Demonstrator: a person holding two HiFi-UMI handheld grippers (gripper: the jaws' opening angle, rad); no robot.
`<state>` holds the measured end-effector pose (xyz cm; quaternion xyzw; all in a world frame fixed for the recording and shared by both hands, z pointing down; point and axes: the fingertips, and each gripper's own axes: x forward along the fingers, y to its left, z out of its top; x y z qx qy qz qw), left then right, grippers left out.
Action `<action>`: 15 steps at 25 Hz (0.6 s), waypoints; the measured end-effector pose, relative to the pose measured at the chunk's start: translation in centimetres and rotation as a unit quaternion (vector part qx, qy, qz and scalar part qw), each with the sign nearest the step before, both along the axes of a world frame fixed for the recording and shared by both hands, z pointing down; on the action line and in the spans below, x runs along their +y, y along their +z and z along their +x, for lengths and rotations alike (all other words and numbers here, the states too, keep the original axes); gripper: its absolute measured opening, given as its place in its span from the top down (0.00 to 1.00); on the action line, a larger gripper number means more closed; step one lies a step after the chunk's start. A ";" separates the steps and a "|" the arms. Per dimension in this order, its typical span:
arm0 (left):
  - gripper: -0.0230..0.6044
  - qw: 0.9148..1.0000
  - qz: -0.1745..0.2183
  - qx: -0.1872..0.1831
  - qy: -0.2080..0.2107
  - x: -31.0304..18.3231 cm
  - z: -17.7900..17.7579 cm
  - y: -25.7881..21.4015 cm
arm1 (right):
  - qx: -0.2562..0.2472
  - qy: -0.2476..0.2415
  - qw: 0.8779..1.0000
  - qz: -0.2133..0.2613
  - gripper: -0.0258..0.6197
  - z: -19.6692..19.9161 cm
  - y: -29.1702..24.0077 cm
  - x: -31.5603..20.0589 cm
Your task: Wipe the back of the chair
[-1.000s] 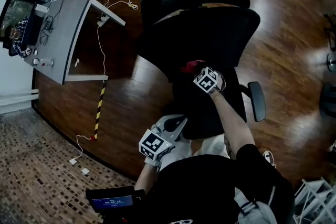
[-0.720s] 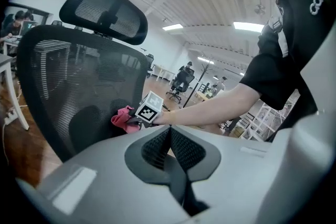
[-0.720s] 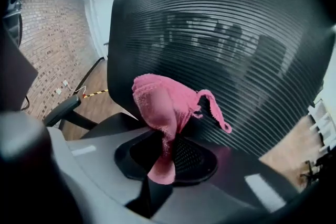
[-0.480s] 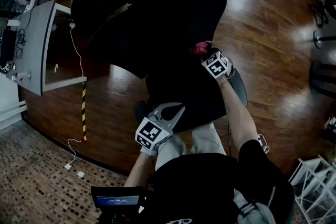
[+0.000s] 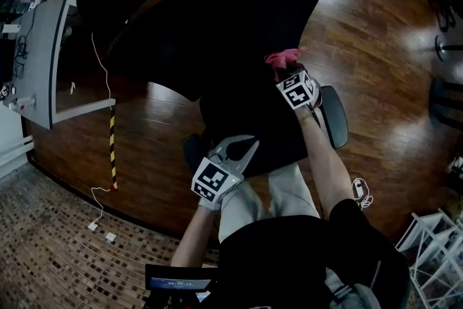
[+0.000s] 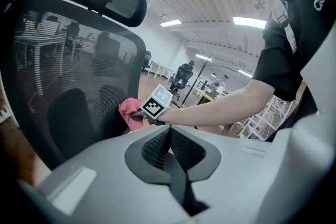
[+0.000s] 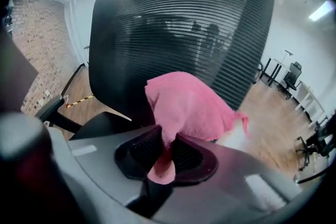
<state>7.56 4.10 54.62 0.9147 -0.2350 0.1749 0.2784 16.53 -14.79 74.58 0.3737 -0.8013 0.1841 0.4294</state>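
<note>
In the head view our right gripper (image 5: 288,74) holds the cloth (image 5: 281,58) low at the chair back (image 5: 217,18), mid-wipe, we judge; in the left gripper view our left gripper (image 6: 169,140) has its 2 jaws together on nothing; in the right gripper view the jaws pinch the cloth, which next needs sweeping across the mesh.

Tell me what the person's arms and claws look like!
The left claw and right claw are chunky pale grey plastic shells with black ribbed pads inside. Each carries a white cube printed with black square patterns. The person wears a black short-sleeved shirt, so the forearms are bare. No cables show on the claws.
</note>
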 end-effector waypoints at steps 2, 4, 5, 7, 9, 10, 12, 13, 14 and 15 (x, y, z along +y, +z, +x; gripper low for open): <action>0.98 1.000 -0.004 -0.002 -0.002 0.5 -0.9 0.8 | -0.011 -0.007 1.000 0.000 0.89 -2.7 0.2 1.1; 0.98 1.000 -0.006 -0.005 -0.007 0.9 -2.3 1.4 | -0.019 -0.017 1.000 0.006 0.89 -5.8 0.1 2.1; 0.98 1.000 -0.006 -0.008 -0.011 1.1 -3.1 1.6 | -0.023 -0.023 0.999 0.008 0.89 -7.6 0.0 2.5; 0.98 1.000 -0.003 -0.012 -0.020 1.5 -5.2 1.9 | -0.035 -0.037 0.999 0.014 0.89 -11.4 -0.2 3.4; 0.98 0.999 -0.003 -0.016 -0.032 2.0 -7.5 2.3 | -0.048 -0.052 0.997 0.016 0.89 -15.4 -0.2 4.5; 0.98 0.999 -0.004 -0.018 -0.039 2.3 -8.7 2.4 | -0.054 -0.062 0.996 0.016 0.89 -17.4 -0.2 5.1; 0.98 0.998 -0.009 -0.023 -0.054 3.2 -11.2 2.7 | -0.066 -0.084 0.994 0.015 0.89 -21.5 -0.2 6.5; 0.98 0.998 -0.012 -0.027 -0.061 3.7 -12.4 2.9 | -0.072 -0.096 0.993 0.014 0.89 -23.4 -0.2 7.1; 0.98 0.997 -0.014 -0.031 -0.067 4.1 -13.5 3.1 | -0.076 -0.108 0.991 0.015 0.89 -25.3 -0.2 7.7; 0.98 0.997 -0.017 -0.036 -0.073 4.6 -14.6 3.4 | -0.079 -0.119 0.990 0.016 0.89 -26.9 -0.2 8.3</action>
